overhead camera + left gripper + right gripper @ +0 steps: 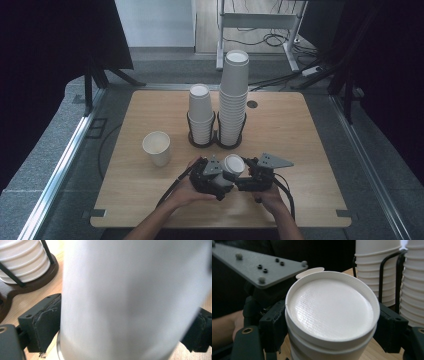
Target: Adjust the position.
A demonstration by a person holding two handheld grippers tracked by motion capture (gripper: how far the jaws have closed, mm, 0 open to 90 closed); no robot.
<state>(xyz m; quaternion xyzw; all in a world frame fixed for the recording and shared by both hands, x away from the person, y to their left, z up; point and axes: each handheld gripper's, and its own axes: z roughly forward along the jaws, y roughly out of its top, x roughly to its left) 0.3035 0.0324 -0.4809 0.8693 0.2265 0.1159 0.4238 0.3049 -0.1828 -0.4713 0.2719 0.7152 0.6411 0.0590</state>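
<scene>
Presently, one item in hand: nested cups (231, 167), white paper, turned base-up, lifted just above the near edge of the tabletop (300, 140), between both tools.

- Left gripper (221, 176): jaws stand either side of the lower cup wall (130, 290); the blur hides whether the pads press or only touch.
- Right gripper (246, 175): jaws set against opposite sides of the topmost shell, just under its base (332, 307); looks like a grip.
- Nearby: single cup (156, 147), upright, left of the hands; short stack (201, 112) and tall stack (234, 95) in a black wire holder (202, 143), behind.

Handling note, by judgement: the step is peeling one cup off the nest.

- Let one tool anchor the inner cups while the other grips the outer shell alone.
- Pinch lightly, since paper walls crush and lock together.
- Pull straight along the cups' axis with a slight twist.
- Keep clear of the holder.
</scene>
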